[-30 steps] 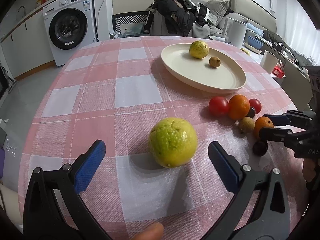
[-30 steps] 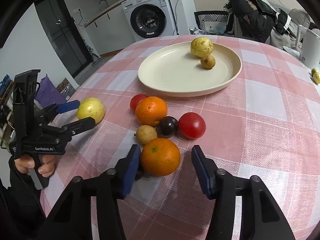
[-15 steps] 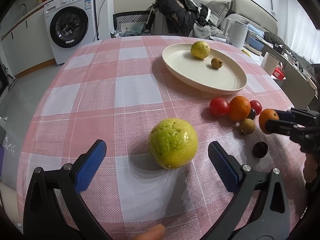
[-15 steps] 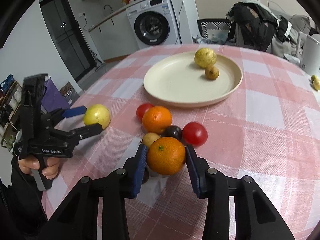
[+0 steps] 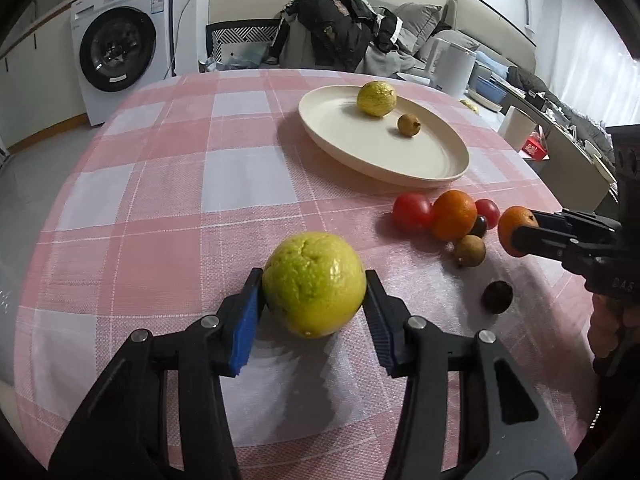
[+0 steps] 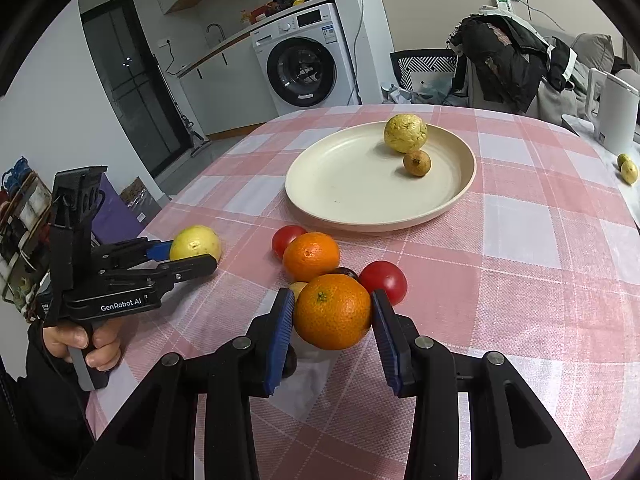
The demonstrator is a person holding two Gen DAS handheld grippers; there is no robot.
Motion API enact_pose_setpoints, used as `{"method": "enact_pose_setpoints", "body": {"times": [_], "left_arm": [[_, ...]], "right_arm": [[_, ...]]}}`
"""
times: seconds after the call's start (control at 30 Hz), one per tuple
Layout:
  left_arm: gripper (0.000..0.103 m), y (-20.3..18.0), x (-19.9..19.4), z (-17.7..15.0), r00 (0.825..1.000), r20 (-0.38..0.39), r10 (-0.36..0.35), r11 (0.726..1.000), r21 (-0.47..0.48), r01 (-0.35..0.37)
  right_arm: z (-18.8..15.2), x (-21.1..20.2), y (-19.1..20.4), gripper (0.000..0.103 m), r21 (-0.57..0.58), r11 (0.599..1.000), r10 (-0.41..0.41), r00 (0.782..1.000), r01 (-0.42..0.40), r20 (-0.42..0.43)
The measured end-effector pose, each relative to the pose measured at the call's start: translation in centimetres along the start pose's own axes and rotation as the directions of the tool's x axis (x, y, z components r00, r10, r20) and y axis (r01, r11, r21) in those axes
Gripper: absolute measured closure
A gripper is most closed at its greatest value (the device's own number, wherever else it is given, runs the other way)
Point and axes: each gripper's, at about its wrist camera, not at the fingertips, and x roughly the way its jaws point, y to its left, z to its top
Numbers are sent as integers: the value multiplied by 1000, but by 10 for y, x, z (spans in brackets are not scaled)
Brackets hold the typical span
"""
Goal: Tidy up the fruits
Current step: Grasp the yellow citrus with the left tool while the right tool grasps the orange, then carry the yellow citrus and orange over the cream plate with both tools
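left gripper (image 5: pixel 314 300) clamped on green citrus (image 5: pixel 315 283), right gripper (image 6: pixel 332 320) clamped on orange (image 6: pixel 333 311); plate (image 6: pixel 460 196) lies far, beyond loose fruit cluster, nearer right gripper

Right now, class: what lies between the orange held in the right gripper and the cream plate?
In the right wrist view, between the held orange and the plate sit a second orange, two red tomatoes, and a dark fruit, mostly hidden.

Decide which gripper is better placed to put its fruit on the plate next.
Probably the right gripper: its orange sits nearer the plate than the lemon in the left gripper.
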Motion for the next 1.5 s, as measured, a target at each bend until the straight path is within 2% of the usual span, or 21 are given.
{"method": "enact_pose_setpoints", "body": {"times": [0.57,1.0,1.5], "left_arm": [[58,-20,-18,14,996,92,-4,999,37,1],[58,-46,-5,48,992,120,-31,998,61,23],[58,-60,23,84,992,123,-27,996,91,16]], "right_arm": [[6,-9,-7,63,34,999,-16,998,13,61],[28,-18,-19,63,101,994,-61,989,48,134],[58,8,-32,63,152,987,-71,989,51,127]]}}
